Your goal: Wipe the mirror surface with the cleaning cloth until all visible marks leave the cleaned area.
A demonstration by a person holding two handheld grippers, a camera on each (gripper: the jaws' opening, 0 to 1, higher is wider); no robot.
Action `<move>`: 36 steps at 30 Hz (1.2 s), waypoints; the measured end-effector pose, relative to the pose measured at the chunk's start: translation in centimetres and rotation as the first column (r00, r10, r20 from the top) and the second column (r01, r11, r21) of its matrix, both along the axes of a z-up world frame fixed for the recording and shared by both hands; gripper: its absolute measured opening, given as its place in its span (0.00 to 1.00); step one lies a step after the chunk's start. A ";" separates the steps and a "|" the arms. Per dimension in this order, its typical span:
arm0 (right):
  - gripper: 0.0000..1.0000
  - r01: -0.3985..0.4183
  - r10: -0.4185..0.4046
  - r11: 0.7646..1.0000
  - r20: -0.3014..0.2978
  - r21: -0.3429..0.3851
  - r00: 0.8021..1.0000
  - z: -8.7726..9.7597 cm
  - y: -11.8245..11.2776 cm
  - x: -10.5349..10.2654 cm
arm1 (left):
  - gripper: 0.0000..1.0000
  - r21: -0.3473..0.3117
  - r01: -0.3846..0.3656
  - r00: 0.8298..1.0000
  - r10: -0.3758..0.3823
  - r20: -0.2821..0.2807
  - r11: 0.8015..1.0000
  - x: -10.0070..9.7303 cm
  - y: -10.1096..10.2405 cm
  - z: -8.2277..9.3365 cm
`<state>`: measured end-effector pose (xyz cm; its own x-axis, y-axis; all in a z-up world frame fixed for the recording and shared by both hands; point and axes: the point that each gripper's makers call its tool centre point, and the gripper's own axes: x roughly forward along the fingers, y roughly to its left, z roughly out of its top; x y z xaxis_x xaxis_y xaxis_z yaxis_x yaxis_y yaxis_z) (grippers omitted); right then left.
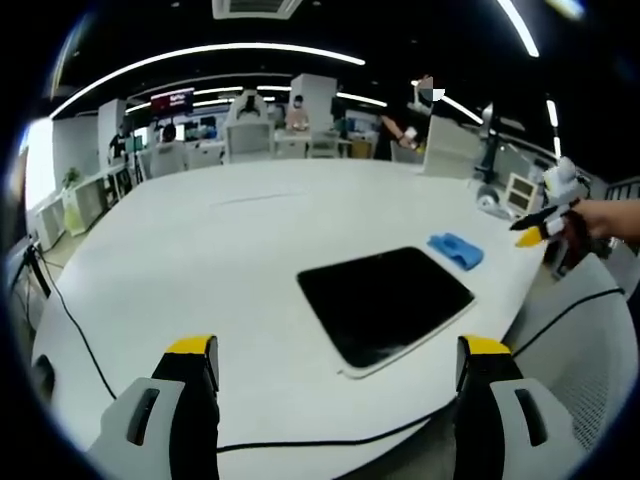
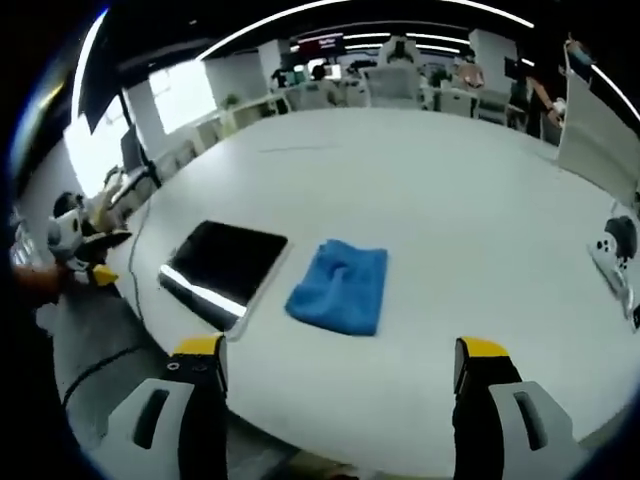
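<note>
Dark mirror flat on white table; blue cleaning cloth just beside it. Left gripper and right gripper: jaws wide, holding nothing.

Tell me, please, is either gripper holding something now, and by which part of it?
Nothing is held. The left gripper and right gripper are both open and empty. The blue cloth lies free on the table beside the mirror.

The left gripper view is looking from the table edge across the mirror, with the blue cloth beyond at two o'clock. The right gripper view is facing the cloth closer, mirror at ten o'clock. Both are sharing table, mirror and cloth.
</note>
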<state>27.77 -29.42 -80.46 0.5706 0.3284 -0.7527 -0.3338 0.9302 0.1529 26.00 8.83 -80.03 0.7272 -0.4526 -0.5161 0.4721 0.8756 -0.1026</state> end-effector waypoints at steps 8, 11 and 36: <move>0.97 0.011 -0.012 1.000 -0.071 -0.013 0.997 2.2 -0.3 3.5 | 0.99 -0.029 0.006 1.000 -0.006 -0.007 1.000 -0.2 -0.3 0.2; 0.96 0.004 -0.010 0.998 -0.091 -0.066 0.996 3.4 -0.5 5.0 | 0.99 -0.066 -0.007 1.000 0.007 0.000 0.998 0.0 -0.4 0.6; 0.70 0.013 -0.030 0.993 -0.141 -0.121 0.989 -0.5 2.9 8.9 | 0.99 -0.026 -0.019 1.000 0.019 0.003 0.999 0.1 0.2 0.1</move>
<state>36.68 -26.54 -80.94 0.4604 0.2196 -0.8601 -0.2961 0.9514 0.0844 26.10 9.05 -79.92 0.7376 -0.4516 -0.5020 0.4555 0.8816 -0.1238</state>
